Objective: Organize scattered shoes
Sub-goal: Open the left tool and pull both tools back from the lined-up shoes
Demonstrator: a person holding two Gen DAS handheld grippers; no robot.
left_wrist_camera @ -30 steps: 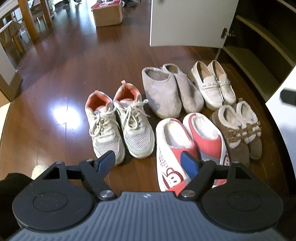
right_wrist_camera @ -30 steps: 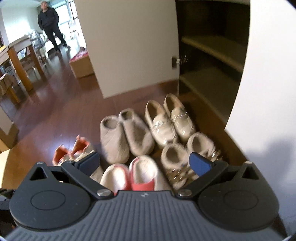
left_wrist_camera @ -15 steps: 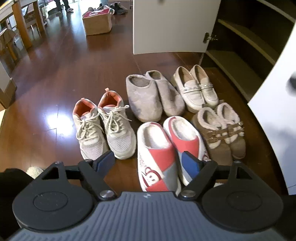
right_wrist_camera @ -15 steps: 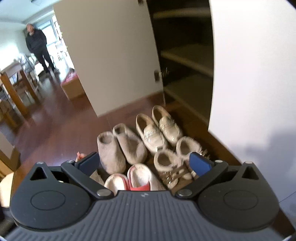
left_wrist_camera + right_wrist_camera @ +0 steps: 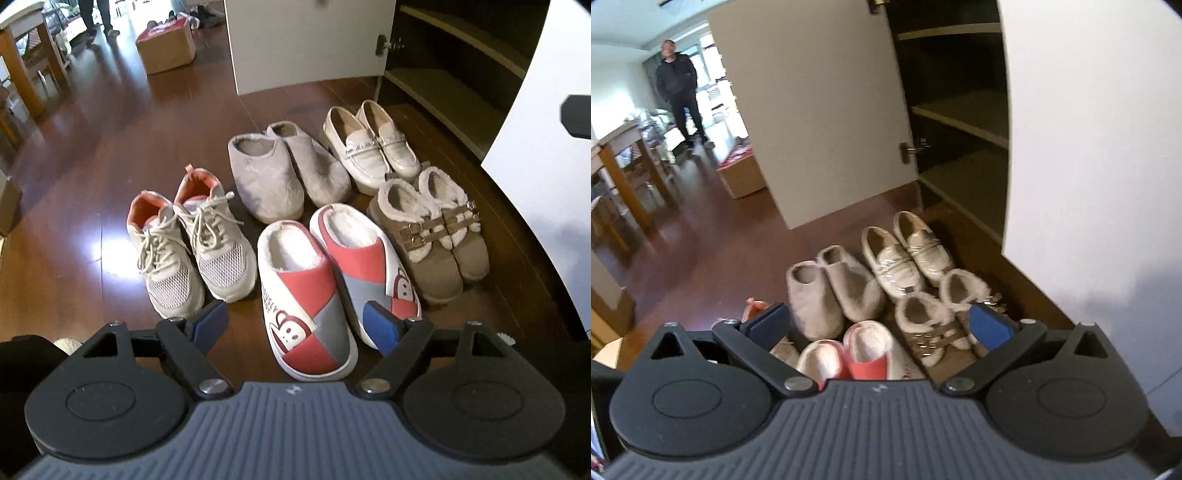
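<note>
We hold left gripper (image 5: 297,321) and right gripper (image 5: 881,323) above floor (image 5: 110,140), fingers spread, grasping nothing. Shoes paired beside open cabinet (image 5: 956,122): sneakers (image 5: 188,240), grey slippers (image 5: 284,177), cream loafers (image 5: 369,144), red-white slippers (image 5: 332,273), brown fur-lined shoes (image 5: 428,225).

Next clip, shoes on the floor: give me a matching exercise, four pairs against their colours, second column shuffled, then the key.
Column 1:
1. sneakers
2. loafers
3. cartoon slippers
4. buckled fleece shoes

Column 2:
A. brown with cream lining
B. red, grey and white
C. glossy cream
D. off-white mesh, coral lining

Pairs: 1-D, 2-C, 3-B, 4-A
</note>
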